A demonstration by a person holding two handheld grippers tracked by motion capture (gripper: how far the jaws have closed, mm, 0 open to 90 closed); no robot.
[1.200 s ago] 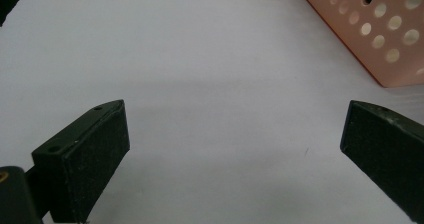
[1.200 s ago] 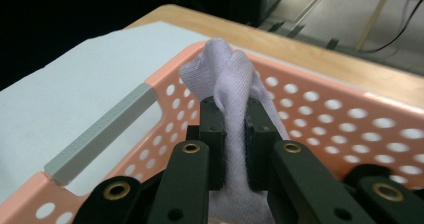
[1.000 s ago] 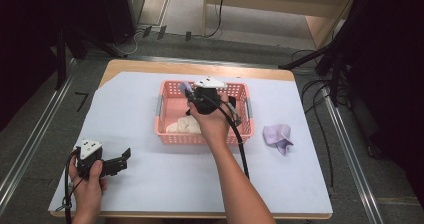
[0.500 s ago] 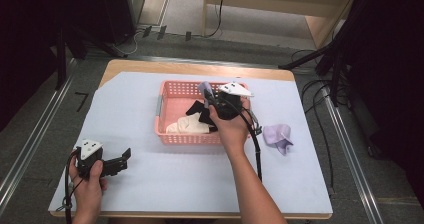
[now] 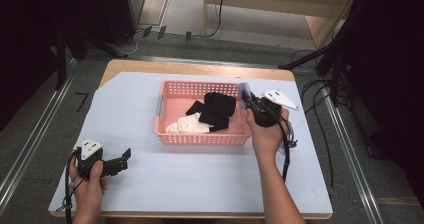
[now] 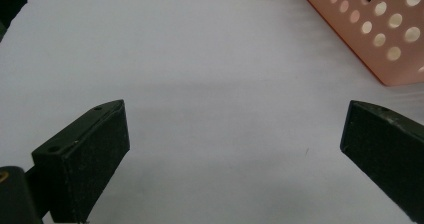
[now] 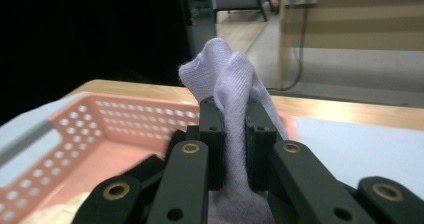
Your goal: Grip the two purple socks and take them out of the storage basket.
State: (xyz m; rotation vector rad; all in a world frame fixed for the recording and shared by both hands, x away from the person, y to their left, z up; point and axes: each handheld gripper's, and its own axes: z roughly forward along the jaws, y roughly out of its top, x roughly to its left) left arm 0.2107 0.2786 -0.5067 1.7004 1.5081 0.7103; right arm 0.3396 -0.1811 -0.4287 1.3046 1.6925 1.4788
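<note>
My right gripper (image 5: 246, 95) hovers over the right end of the pink basket (image 5: 200, 137), shut on a lilac sock (image 5: 244, 89). In the right gripper view the sock (image 7: 225, 71) stands up pinched between the two jaws of the right gripper (image 7: 235, 111), with the basket's rim (image 7: 75, 129) behind and to the left. A black sock (image 5: 217, 109) and a white sock (image 5: 187, 125) lie inside the basket. My left gripper (image 5: 124, 160) rests near the table's front left corner, open and holding nothing. Its jaws stand wide apart in the left gripper view (image 6: 235, 134), above the bare sheet.
A pale sheet (image 5: 150, 184) covers the wooden table (image 5: 200, 66). The basket's corner (image 6: 390, 44) shows at the upper right of the left gripper view. A strip of lilac cloth (image 5: 284, 151) peeks out beside the right wrist. Cables and dark stands line the floor to the right.
The right hand has swung from over the basket's middle to its right end, carrying the lilac sock. The black sock now shows in the basket. The left hand has stayed put.
</note>
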